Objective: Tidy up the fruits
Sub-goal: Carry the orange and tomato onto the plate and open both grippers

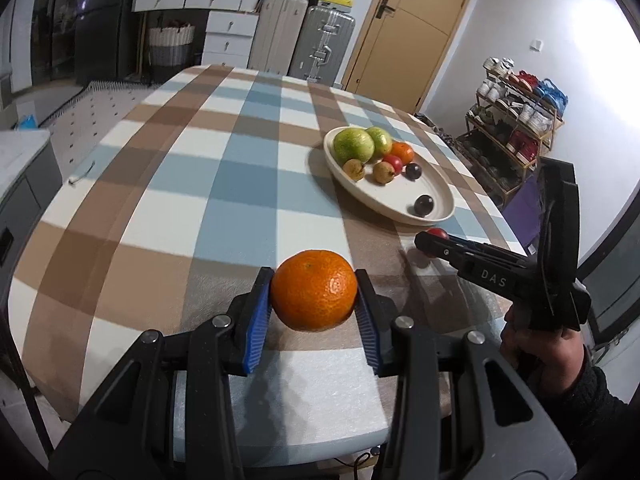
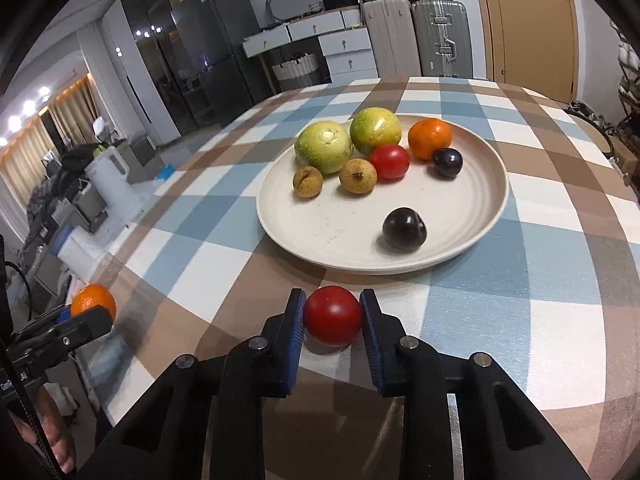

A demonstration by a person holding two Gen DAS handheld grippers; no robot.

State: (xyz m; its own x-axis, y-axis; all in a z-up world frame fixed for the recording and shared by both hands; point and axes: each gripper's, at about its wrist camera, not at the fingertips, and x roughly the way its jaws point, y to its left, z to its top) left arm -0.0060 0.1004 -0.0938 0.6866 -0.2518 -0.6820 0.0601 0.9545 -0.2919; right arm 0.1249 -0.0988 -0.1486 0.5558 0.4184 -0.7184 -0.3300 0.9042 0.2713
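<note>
My left gripper (image 1: 314,298) is shut on an orange mandarin (image 1: 314,289) and holds it just above the checked tablecloth; the mandarin also shows in the right wrist view (image 2: 94,299). My right gripper (image 2: 333,314) is shut on a red tomato (image 2: 333,315), just short of the near rim of the cream plate (image 2: 480,232). The plate (image 1: 440,188) holds two green fruits (image 2: 325,147), a mandarin (image 2: 429,138), a tomato (image 2: 390,162), two brown fruits (image 2: 357,175) and two dark plums (image 2: 404,227). In the left wrist view the right gripper (image 1: 430,242) is at the right.
The round table wears a blue, brown and white checked cloth (image 1: 224,168). Behind it stand white drawers (image 1: 230,34), suitcases (image 1: 320,46) and a door (image 1: 412,28). A shoe rack (image 1: 516,128) stands to the right. A fridge (image 2: 216,52) is at the back left.
</note>
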